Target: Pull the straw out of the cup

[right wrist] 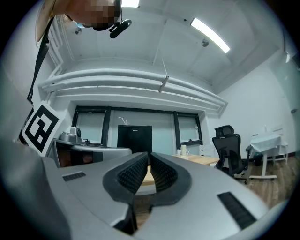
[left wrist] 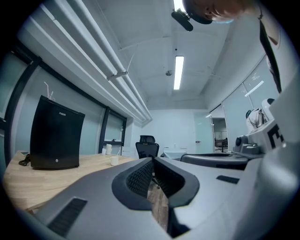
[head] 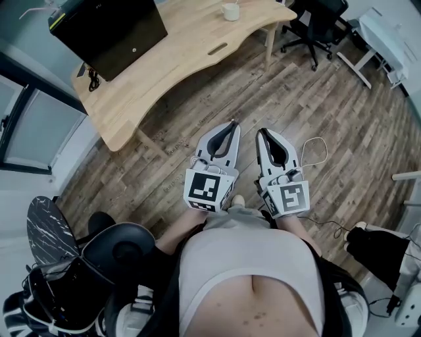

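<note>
- My left gripper [head: 231, 124] and right gripper [head: 262, 131] are both closed and empty.
- The white cup [head: 231, 11] stands far off, at the wooden desk's [head: 171, 59] end.
- I'd walk up, steady the cup, and pinch its straw [head: 236, 4] high.

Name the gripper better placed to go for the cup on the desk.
Right, but narrowly. Left gripper and right gripper are both shut, empty and well short of the desk; the right one is aimed slightly nearer the cup.

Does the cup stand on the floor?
No, the cup stands on the wooden desk, near its far end.
</note>
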Demonstrator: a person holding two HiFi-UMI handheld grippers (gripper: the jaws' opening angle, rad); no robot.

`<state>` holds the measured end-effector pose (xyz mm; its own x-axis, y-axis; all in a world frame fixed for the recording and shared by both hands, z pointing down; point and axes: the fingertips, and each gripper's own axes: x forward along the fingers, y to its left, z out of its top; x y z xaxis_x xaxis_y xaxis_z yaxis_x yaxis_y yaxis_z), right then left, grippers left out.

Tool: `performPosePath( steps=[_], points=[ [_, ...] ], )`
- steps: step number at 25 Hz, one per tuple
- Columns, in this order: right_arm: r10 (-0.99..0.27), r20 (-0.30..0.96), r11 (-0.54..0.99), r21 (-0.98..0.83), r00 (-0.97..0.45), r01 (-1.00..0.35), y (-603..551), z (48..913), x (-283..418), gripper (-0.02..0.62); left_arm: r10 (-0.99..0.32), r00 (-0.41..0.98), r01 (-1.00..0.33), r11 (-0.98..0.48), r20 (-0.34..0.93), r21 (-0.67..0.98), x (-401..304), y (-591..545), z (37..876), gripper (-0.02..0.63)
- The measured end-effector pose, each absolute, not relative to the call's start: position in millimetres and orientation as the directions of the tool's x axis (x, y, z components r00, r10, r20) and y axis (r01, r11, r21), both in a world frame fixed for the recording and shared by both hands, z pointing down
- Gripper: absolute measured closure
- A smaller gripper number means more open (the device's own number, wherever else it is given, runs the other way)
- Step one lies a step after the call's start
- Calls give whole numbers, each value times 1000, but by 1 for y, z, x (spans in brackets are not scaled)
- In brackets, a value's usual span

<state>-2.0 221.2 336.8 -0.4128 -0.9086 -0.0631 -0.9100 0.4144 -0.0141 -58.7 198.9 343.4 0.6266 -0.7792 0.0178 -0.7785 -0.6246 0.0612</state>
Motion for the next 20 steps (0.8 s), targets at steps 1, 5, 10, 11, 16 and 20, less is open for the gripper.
performPosePath(
  steps=[1, 5, 10, 11, 16, 20],
  points=[
    [-908, -65, 414, -10, -413, -910, 218, 339, 0, 557, -780, 625, -780, -623, 21, 60, -58, 195, 344, 588],
    [-906, -64, 421, -9, -419, -907, 208, 343, 5, 557, -788, 615, -788, -612, 26, 63, -52, 184, 348, 588],
    [-896, -64, 440, -12, -439, -898, 202, 348, 12, 557, -800, 599, -800, -595, 37, 76, -46, 184, 353, 588],
    [-895, -62, 443, -15, -441, -897, 202, 348, 13, 557, -801, 598, -801, -595, 40, 73, -45, 186, 354, 588],
    [-894, -67, 445, -21, -443, -895, 204, 349, 26, 556, -807, 589, -808, -586, 46, 64, -33, 189, 354, 588],
    [-897, -63, 439, -16, -437, -898, 194, 353, 35, 557, -807, 589, -808, -586, 43, 60, -26, 179, 357, 588]
  ],
)
